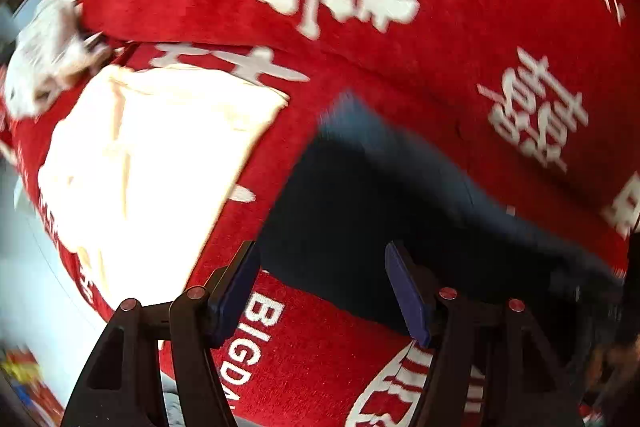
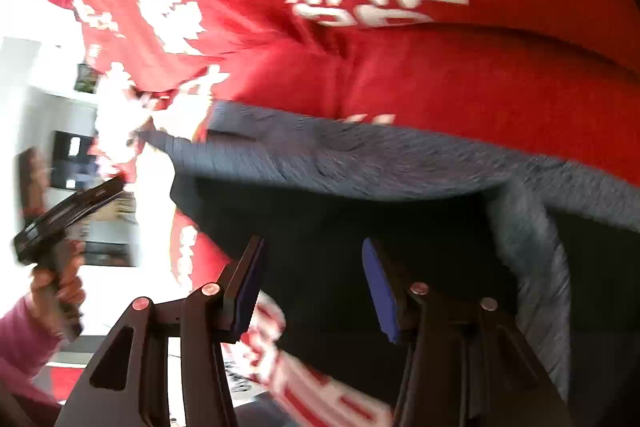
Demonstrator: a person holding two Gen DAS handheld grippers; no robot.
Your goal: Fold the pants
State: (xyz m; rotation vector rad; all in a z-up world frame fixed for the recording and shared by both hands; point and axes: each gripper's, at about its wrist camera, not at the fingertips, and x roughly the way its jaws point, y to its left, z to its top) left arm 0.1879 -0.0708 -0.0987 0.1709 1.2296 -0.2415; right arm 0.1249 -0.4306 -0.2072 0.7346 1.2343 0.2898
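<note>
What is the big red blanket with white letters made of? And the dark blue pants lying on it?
The big red blanket with white letters looks like soft, fuzzy fleece or plush: its surface is matte and nappy, and it puffs into rounded folds. The dark blue pants seem to be a thicker knit or brushed cloth, maybe sweatpants: the lighter grey-blue side looks fuzzy and dull. Blur leaves both uncertain.

The dark navy folded pants (image 1: 380,211) lie on the red plush blanket with white lettering (image 1: 400,67), just ahead of my left fingers (image 1: 236,291) and under the gap between them. A pale cream folded cloth (image 1: 152,163) lies on the blanket, left of my left fingers. The pants run ahead of my right fingers (image 2: 380,291).
</note>
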